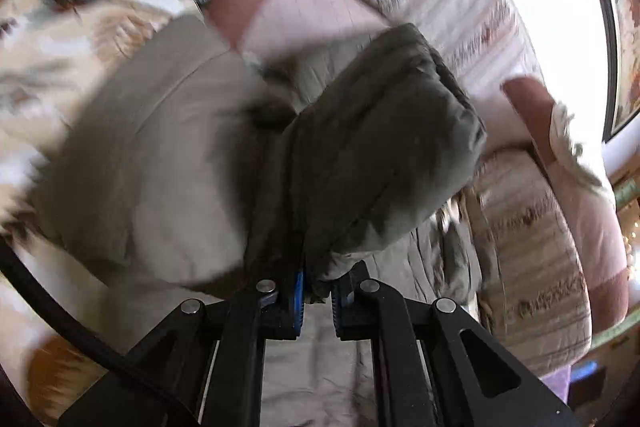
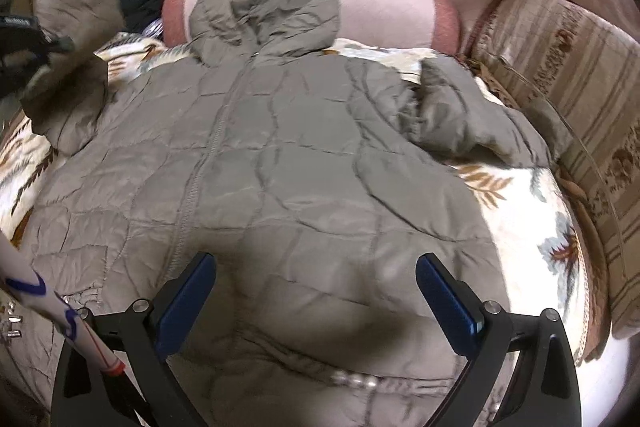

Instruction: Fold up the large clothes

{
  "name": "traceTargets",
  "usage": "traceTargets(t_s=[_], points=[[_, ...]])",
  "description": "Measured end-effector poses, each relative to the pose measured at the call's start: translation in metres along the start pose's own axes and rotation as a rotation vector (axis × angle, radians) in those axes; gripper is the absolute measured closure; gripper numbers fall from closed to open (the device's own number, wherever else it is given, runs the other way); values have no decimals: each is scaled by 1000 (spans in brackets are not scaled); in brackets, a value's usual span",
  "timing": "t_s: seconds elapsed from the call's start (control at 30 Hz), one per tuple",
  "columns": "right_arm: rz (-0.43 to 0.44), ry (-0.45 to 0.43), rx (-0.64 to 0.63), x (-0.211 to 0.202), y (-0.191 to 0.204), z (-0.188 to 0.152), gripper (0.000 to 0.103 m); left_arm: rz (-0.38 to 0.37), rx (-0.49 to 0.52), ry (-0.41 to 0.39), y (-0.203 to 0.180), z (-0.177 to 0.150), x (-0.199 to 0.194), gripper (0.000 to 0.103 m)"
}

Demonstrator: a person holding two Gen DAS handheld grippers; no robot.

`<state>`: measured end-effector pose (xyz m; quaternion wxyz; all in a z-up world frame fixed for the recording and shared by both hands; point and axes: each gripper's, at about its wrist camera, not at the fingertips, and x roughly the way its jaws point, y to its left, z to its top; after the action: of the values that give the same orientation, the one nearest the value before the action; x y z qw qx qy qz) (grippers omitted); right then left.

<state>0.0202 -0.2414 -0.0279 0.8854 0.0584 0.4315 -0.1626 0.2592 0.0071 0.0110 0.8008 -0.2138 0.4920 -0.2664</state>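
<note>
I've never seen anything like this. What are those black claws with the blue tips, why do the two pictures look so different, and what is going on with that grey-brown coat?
There is no robot here. A person holds two hand tools, each a two-finger gripper with a wide-angle camera looking along its fingers, hence the round, bent pictures.

The right tool's picture shows the right gripper open, above a quilted hooded jacket spread front-up on a leaf-patterned blanket on a striped sofa. It holds nothing.

The left tool's picture, blurred, shows the left gripper shut on the jacket's sleeve, lifted off the blanket. In the right tool's picture that same sleeve and tool appear at the far left.

The other sleeve lies crumpled on the blanket. It looks like the start of folding.
</note>
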Motion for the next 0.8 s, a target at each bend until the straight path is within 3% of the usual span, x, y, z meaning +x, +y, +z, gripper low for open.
traceTargets(t_s=[0.07,0.17,0.33,0.37,0.47,0.53,0.63,0.8], points=[[-1,2,26,-1,-10,-2,1,6,1,53,-8,-16,28,93],[6,9,63,0,-23,-3,1,84,25,118,-14,-38,70,93],[8,12,75,0,-30,-3,1,155,24,132,-15,-55,93,90],[6,10,70,0,-29,-2,1,155,28,131,-19,-54,91,86],[10,-9,55,-4,-29,9,1,160,97,116,-30,-56,61,60],[27,-18,43,-5,-26,22,1,198,160,72,-36,-58,34,27],[78,-8,35,1,-20,40,1,266,225,-30,-44,-80,-4,22],[153,33,60,43,-8,74,1,414,230,-84,-26,-121,-40,22]])
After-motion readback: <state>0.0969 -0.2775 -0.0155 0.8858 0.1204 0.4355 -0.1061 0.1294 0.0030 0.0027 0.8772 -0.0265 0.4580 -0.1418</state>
